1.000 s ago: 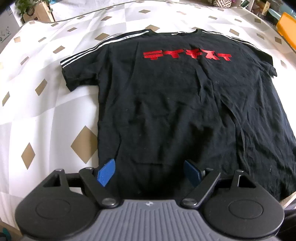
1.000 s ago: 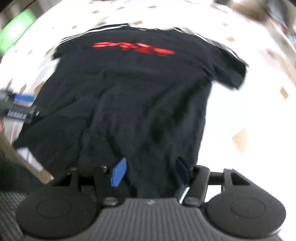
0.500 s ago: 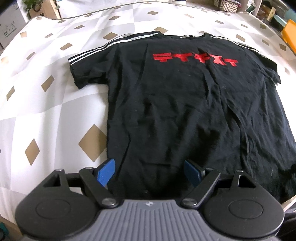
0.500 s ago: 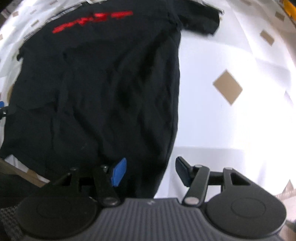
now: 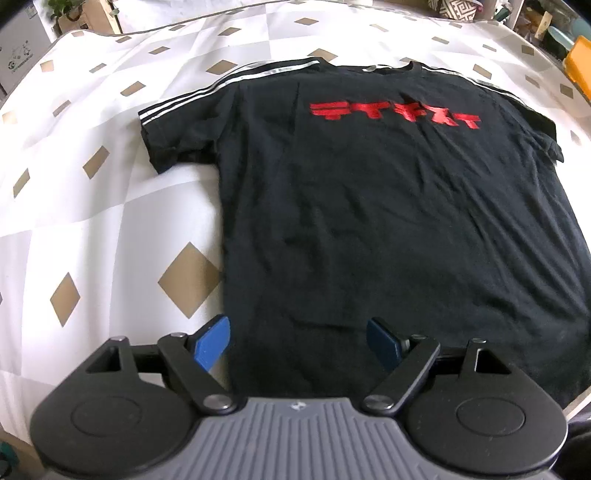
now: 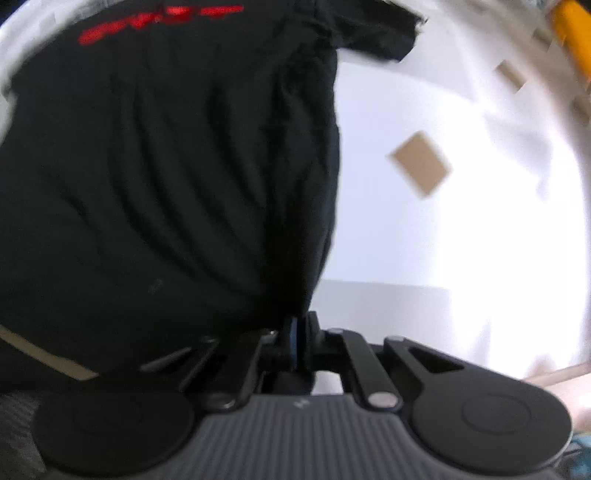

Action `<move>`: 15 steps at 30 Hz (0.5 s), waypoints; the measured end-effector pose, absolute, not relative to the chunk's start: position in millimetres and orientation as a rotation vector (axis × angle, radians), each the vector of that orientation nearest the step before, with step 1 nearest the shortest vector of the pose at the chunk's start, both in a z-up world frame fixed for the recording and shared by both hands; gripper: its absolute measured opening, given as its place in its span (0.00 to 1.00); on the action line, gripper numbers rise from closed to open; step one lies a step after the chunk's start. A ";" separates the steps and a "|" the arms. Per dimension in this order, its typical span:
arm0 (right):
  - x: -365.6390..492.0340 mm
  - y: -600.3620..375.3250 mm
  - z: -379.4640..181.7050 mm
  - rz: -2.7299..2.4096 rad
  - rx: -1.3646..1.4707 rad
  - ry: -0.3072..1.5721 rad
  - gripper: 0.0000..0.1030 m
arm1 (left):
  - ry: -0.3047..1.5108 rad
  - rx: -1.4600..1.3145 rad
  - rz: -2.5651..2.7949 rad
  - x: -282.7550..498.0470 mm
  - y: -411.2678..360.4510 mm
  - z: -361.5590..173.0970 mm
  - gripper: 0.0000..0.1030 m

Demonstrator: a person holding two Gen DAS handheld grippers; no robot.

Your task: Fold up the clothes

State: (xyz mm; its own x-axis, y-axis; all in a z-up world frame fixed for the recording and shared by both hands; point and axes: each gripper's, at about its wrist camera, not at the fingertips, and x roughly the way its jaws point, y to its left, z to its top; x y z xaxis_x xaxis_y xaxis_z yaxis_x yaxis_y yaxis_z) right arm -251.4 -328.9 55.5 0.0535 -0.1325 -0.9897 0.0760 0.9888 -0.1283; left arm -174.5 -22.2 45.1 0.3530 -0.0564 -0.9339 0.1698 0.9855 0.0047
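A black t-shirt [image 5: 369,221] with red lettering [image 5: 395,114] and white shoulder stripes lies flat, collar away from me. My left gripper [image 5: 297,343] hovers open over its bottom left hem corner, with one blue fingertip [image 5: 212,343] above the sheet and the other above the cloth. In the right wrist view the t-shirt [image 6: 166,166] bunches into pleats that run toward my right gripper [image 6: 297,332]. Its jaws are closing tight on the bottom right hem edge, and fabric is pinched between the pads.
The shirt rests on a white bedsheet [image 5: 92,221] with tan diamonds, which is bare to the right of the shirt [image 6: 406,221]. An orange box [image 5: 580,74] stands at the far right edge. Boxes and a plant [image 5: 74,18] sit beyond the far left corner.
My right gripper sank to the shirt's right hem edge and closed on it, and the fabric there gathered into folds. The left gripper stayed open in place.
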 end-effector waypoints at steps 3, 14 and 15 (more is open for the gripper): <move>-254.7 -324.6 55.6 -0.218 -0.152 1.516 0.04 | 1.212 0.118 -0.140 -173.3 -21.8 42.1 0.79; -261.5 -283.6 102.8 -0.045 -0.096 1.301 0.48 | 1.195 0.111 -0.187 -177.0 -26.9 43.3 0.79; -262.0 -273.4 105.9 0.026 -0.065 1.290 0.49 | 1.194 0.119 -0.199 -178.3 -30.9 42.2 0.79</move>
State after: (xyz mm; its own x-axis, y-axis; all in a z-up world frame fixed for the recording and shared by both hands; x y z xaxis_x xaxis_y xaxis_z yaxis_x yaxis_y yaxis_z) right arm -262.0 -273.4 105.9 0.2768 -0.0168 -0.9608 -0.0562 0.9978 -0.0337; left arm -178.3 -30.9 42.2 0.3537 -0.0905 -0.9310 0.2163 0.9762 -0.0127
